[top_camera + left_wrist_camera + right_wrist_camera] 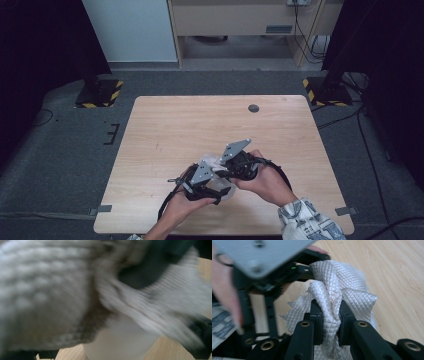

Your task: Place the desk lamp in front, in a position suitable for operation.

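Where the person's forearms come in at the near edge of the bench [165, 120], the two hands meet over a bundle of white quilted cloth [332, 302], which sits near the middle of the bench's near half. Seen from its own camera, the right hand-held gripper [331, 322] has its black jaws clenched on a bunched fold of that cloth, the fabric squeezed between the pads and spilling above and below them. Just beyond it, the left hand-held gripper [202, 187] reaches the same cloth from the other side; its own camera gives a blurred close view of the weave, so I cannot tell how its jaws stand. Farther off, a small dark disc [253, 108] lies near the bench's far edge.
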Demonstrator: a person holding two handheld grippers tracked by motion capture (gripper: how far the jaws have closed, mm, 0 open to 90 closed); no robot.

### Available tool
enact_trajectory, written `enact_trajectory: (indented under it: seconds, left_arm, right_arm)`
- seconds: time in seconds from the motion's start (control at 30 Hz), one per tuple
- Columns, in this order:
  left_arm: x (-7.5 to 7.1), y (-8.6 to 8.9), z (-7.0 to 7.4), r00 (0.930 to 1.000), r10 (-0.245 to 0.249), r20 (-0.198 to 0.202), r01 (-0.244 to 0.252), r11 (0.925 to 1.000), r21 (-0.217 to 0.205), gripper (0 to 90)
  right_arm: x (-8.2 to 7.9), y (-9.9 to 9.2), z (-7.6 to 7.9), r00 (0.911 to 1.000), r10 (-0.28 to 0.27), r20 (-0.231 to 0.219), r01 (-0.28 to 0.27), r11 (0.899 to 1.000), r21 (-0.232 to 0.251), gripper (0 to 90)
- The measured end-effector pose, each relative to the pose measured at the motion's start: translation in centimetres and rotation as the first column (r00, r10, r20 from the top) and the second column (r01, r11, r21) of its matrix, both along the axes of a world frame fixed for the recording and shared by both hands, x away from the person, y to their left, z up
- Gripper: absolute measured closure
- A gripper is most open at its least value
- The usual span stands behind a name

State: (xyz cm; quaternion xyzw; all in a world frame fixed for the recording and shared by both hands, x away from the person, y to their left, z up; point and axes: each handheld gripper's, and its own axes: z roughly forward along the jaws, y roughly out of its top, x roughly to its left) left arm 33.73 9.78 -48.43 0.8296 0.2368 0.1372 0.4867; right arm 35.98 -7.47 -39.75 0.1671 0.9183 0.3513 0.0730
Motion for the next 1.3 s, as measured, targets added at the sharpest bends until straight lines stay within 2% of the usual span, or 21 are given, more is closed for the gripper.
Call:
enact_trajectory:
  seconds: [0.17,0.33,0.53,0.63,0.8,0.97,1.17,1.23,1.3]
  left_arm:
    - [0.0,0.0,0.0,0.9999,0.006,0.008,-0.006,1.0,0.003,8.1]
    - [0.0,-0.1,0.0,0.9999,-0.012,-0.007,0.012,0.9999,-0.01,8.1]
    - [-0.1,0.0,0.0,0.9999,-0.01,-0.002,0.01,0.9999,-0.003,8.2]
    - [-0.2,-0.2,0.0,0.9995,-0.031,-0.009,0.031,0.9995,-0.012,8.3]
    - [-0.3,-0.3,0.0,0.9993,-0.037,-0.006,0.037,0.9993,-0.003,8.3]
    - [-0.5,-0.5,0.0,0.9989,-0.047,-0.006,0.047,0.9989,-0.003,8.3]
    - [-0.5,-0.4,0.1,0.9994,-0.032,0.01,0.032,0.9994,0.011,8.3]
    - [-0.5,-0.3,0.2,0.9994,-0.001,0.036,-0.001,0.9994,0.035,8.3]
    - [-0.5,-0.5,0.1,0.9991,-0.04,0.01,0.04,0.9991,0.016,8.3]
  right_arm:
    - [-1.2,-0.5,0.0,0.9996,0.029,-0.002,-0.029,1.0,-0.001,78.3]
    - [-1.0,-2.2,-0.1,0.9999,-0.015,0.001,0.015,1.0,0.01,78.3]
    - [-0.2,-4.2,-0.4,0.9963,-0.085,-0.009,0.085,0.995,0.045,78.3]
    - [0.1,-5.0,-0.5,0.9941,-0.108,-0.013,0.108,0.993,0.047,78.3]
    - [0.4,-5.6,-0.4,0.9924,-0.123,-0.012,0.123,0.991,0.047,78.3]
    - [0.6,-5.6,-0.4,0.9919,-0.126,-0.016,0.127,0.991,0.051,78.3]
    - [0.6,-3.9,-0.2,0.9951,-0.098,-0.002,0.098,0.994,0.036,78.3]
    - [0.5,-3.1,-0.1,0.9962,-0.087,0.002,0.087,0.996,0.033,78.2]
    - [0.3,-2.1,0.0,0.998,-0.063,0.004,0.063,0.998,0.022,78.2]
